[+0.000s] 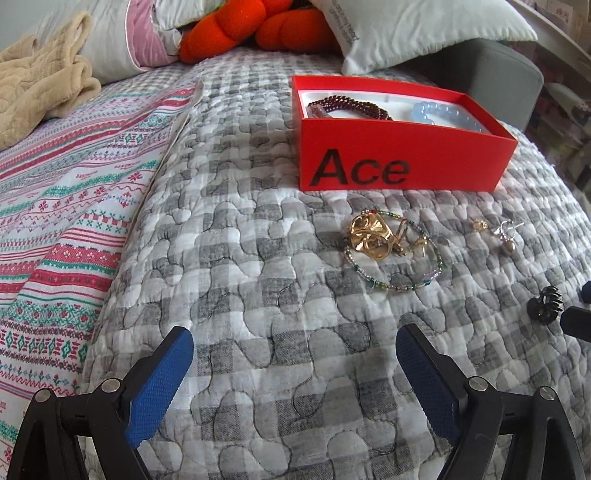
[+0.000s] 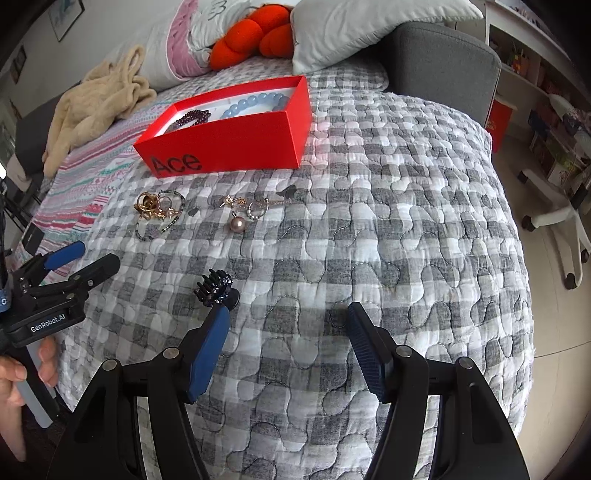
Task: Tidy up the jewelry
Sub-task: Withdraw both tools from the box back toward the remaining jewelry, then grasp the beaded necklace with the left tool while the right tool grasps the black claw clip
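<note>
A red box (image 1: 402, 162) printed "Ace" sits open on a bed covered by a grey-and-white checked quilt (image 1: 240, 277), and it already holds a dark red bead bracelet (image 1: 351, 105) toward its left and a pale blue bead bracelet (image 1: 439, 112) toward its right. Just in front of the box, on the quilt, lies a tangle of gold pieces (image 1: 373, 236) ringed by a thin green beaded bracelet (image 1: 402, 284); a little to the right of that, apart from it, is a small cluster of earrings (image 1: 498, 230) — one with a round pearl drop (image 2: 236, 224). Nearer the edge of the bed a small black claw hair clip (image 2: 216, 286) rests on the quilt, just beside the tip of the right gripper's left finger. The left gripper (image 1: 295, 345) hovers over bare quilt short of the gold tangle, its blue-padded fingers (image 1: 162, 384) spread wide with nothing between them. The right gripper (image 2: 286, 319) likewise has its fingers parted, a bit less widely, and empty; the clip lies outside the gap, not in it. In the right wrist view a hand (image 2: 14, 380) grips the handle of the left gripper at the lower left. At the head of the bed are pillows (image 1: 424, 29), an orange knotted cushion (image 1: 255, 29) and a crumpled beige blanket (image 1: 40, 85) on a striped patterned sheet (image 1: 70, 206).
</note>
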A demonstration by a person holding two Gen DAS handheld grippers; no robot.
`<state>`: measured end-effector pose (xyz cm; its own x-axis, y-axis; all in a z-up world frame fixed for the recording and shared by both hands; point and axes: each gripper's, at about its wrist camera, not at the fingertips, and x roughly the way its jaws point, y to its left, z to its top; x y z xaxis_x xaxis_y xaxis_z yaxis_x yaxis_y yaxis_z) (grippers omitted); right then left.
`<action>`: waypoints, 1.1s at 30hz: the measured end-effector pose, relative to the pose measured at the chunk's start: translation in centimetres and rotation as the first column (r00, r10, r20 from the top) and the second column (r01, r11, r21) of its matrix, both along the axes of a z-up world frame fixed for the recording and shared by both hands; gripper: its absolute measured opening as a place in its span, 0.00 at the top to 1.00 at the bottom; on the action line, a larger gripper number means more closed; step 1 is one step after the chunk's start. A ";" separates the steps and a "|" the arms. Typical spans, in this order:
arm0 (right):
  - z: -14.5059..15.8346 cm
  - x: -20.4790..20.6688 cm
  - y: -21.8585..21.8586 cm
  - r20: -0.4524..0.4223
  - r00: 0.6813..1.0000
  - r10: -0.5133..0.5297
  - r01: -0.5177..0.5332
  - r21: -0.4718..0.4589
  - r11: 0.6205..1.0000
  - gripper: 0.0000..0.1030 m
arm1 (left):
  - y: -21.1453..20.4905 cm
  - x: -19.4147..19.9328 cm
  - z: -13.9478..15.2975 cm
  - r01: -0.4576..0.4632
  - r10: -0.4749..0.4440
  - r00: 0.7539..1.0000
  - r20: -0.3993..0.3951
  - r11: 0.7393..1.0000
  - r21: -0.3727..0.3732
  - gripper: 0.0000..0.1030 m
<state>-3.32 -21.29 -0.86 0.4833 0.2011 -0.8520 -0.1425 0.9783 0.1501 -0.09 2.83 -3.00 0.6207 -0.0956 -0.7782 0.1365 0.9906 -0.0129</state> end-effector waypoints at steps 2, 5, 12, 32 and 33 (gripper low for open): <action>0.0 -0.1 0.3 0.019 1.000 0.005 -0.005 -0.015 1.000 0.34 | 0.0 0.1 -0.1 0.006 -0.006 1.000 -0.006 1.000 -0.003 0.10; -0.2 -0.2 0.9 0.037 0.999 -0.002 0.003 -0.029 1.000 0.33 | 0.1 0.3 -0.2 0.011 -0.011 1.000 -0.013 1.000 -0.008 0.10; -0.3 -0.3 2.8 0.066 0.997 0.048 -0.043 -0.073 0.996 0.33 | 0.0 0.4 0.0 0.024 -0.024 1.000 -0.006 1.000 -0.014 0.10; 0.7 0.7 4.6 0.109 0.985 0.130 -0.124 -0.064 0.990 0.76 | -0.7 3.7 0.5 0.048 -0.071 0.993 -0.092 0.973 -0.225 0.80; 0.8 0.8 4.4 0.108 0.986 0.124 -0.118 -0.060 0.991 0.76 | -0.9 4.1 0.3 0.041 -0.067 0.992 -0.104 0.972 -0.229 0.83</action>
<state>-2.55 -16.87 -0.03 0.5504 0.2199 -0.8054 -0.2734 0.9590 0.0750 4.03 1.95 -2.72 0.5214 -0.3081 -0.7958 0.1748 0.9513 -0.2537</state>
